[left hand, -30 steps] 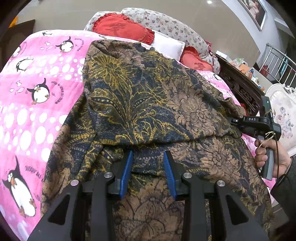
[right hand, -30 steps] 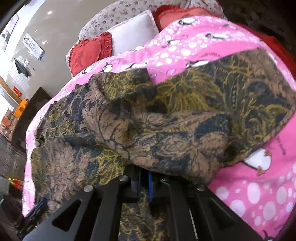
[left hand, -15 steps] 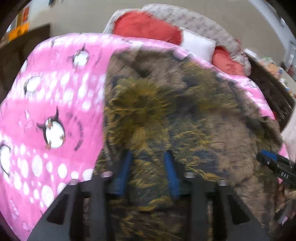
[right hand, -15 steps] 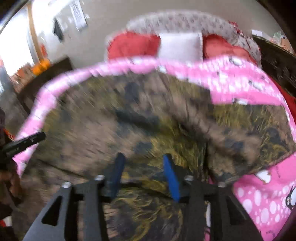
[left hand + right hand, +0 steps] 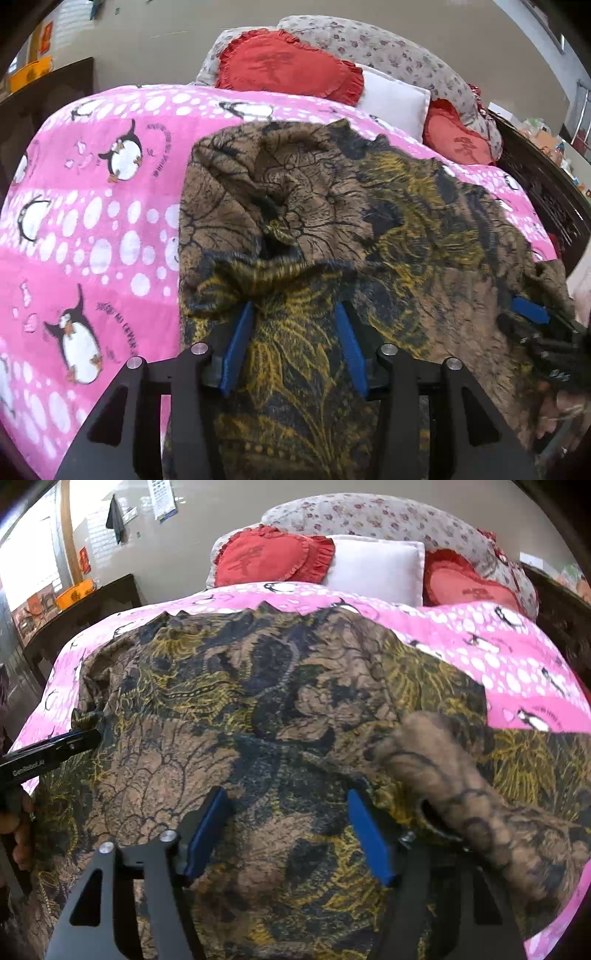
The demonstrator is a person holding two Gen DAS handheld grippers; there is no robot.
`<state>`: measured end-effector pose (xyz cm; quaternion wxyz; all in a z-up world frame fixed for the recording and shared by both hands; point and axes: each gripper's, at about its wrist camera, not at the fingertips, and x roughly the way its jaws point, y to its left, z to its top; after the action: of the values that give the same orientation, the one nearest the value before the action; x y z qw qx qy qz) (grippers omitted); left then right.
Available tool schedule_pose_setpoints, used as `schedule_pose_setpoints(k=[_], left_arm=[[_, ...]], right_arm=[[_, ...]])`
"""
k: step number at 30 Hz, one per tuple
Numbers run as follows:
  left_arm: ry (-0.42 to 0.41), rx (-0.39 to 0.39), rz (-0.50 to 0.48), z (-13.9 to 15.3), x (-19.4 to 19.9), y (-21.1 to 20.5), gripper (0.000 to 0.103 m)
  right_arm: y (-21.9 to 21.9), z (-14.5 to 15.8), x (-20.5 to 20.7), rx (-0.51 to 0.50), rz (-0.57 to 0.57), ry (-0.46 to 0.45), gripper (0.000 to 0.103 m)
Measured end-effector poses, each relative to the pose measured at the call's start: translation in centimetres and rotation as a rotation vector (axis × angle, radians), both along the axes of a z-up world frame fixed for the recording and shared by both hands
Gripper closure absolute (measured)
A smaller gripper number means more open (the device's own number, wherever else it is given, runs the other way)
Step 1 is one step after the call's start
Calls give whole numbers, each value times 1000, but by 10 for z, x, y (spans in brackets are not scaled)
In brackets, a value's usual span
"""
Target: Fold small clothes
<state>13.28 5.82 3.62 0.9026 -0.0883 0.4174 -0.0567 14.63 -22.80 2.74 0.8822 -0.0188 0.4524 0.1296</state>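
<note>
A brown, navy and gold floral-print garment (image 5: pixel 369 221) lies crumpled across the pink penguin-print blanket (image 5: pixel 92 229) on the bed — both the left tongs (image 5: pixel 295 350) and right tongs (image 5: pixel 291 830) hover over it, blue pads apart, gripping nothing.

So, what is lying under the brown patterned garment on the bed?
The brown patterned garment rests on a pink penguin blanket, which shows around it on the left, far and right sides. Whatever lies directly beneath the cloth is covered and cannot be seen.
</note>
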Motion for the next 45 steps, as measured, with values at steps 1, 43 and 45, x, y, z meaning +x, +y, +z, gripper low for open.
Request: schedule_pose_setpoints(k=[1,43,45], left_arm=[[4,-8,10,8,-9,3,77],[-18,-121,-127,-13,-119,-2,72],[-17,-126,-124,-13,-119,-2,72]], right_arm=[[3,0,-2,-13,6,5,27],[-296,72,-136,468,-639,-93,37],[-318,50,-117,563,-667,-65,39]])
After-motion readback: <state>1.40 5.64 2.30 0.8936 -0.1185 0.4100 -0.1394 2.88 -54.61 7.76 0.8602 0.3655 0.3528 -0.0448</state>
